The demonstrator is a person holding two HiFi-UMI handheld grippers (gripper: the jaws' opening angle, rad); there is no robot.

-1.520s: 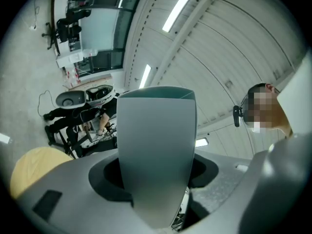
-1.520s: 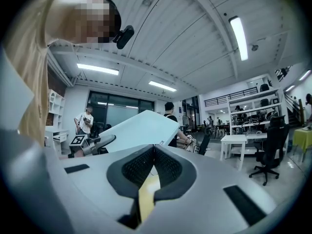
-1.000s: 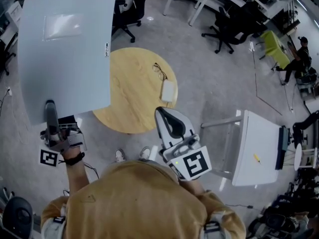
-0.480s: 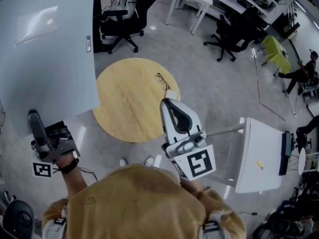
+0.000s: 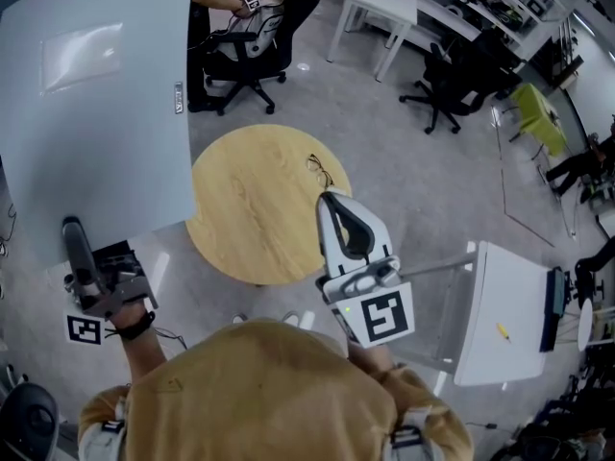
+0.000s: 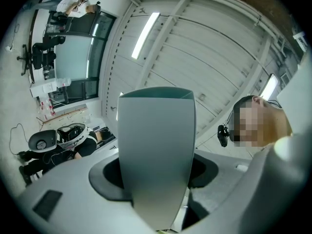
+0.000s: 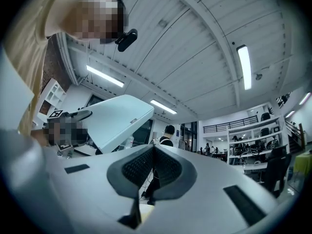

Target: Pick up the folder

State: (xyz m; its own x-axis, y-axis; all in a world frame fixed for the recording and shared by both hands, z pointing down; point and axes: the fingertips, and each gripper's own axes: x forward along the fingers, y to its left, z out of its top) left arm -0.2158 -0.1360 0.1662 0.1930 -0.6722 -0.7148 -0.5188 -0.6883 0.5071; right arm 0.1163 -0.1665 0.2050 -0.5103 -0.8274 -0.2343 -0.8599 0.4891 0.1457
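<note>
Folder [image 5: 96, 113] up, clamped in my left gripper [image 5: 75, 243].
Held by its near edge only, so it may slip; right gripper [image 5: 343, 221] jaws together, empty.

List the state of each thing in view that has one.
Folder: held in the air, gripped near a corner.
Left claw: shut on the folder.
Right claw: shut, nothing in it.
Glasses: lying on the round table.
</note>
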